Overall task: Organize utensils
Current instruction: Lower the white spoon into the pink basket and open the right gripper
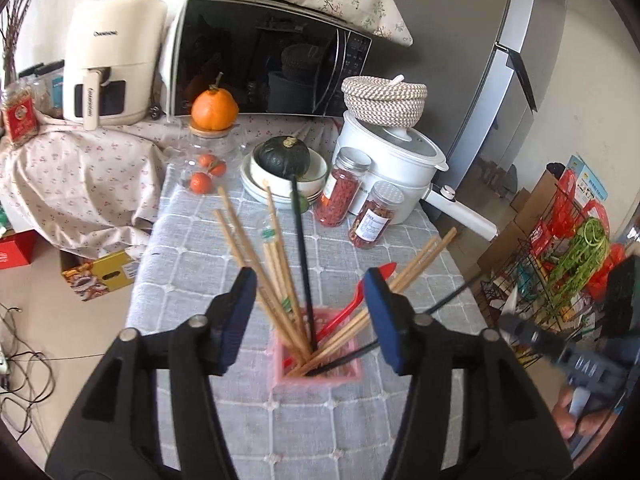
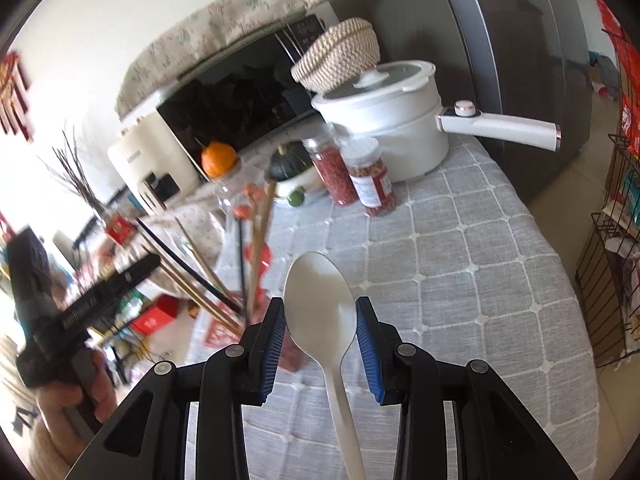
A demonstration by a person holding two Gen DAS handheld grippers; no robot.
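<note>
A pink utensil holder [image 1: 318, 364] stands on the grey checked tablecloth [image 1: 248, 248]. It holds several wooden chopsticks [image 1: 256, 256], black chopsticks [image 1: 301, 248] and a red spoon [image 1: 362, 294]. My left gripper [image 1: 310, 320] is open and empty, its fingers on either side of the holder, above it. In the right wrist view a white spoon [image 2: 320, 308] sits between the pads of my right gripper [image 2: 320, 322], bowl pointing forward; the pads touch the bowl's edges. The holder's chopsticks [image 2: 256, 248] show to the left, blurred.
At the back stand a white pot [image 1: 394, 168] with a long handle, two jars [image 1: 342, 188] of red dried goods, bowls with a green squash [image 1: 284, 156], oranges [image 1: 212, 110], a microwave [image 1: 264, 60] and an air fryer [image 1: 110, 68]. A wire rack [image 1: 560, 272] stands right of the table.
</note>
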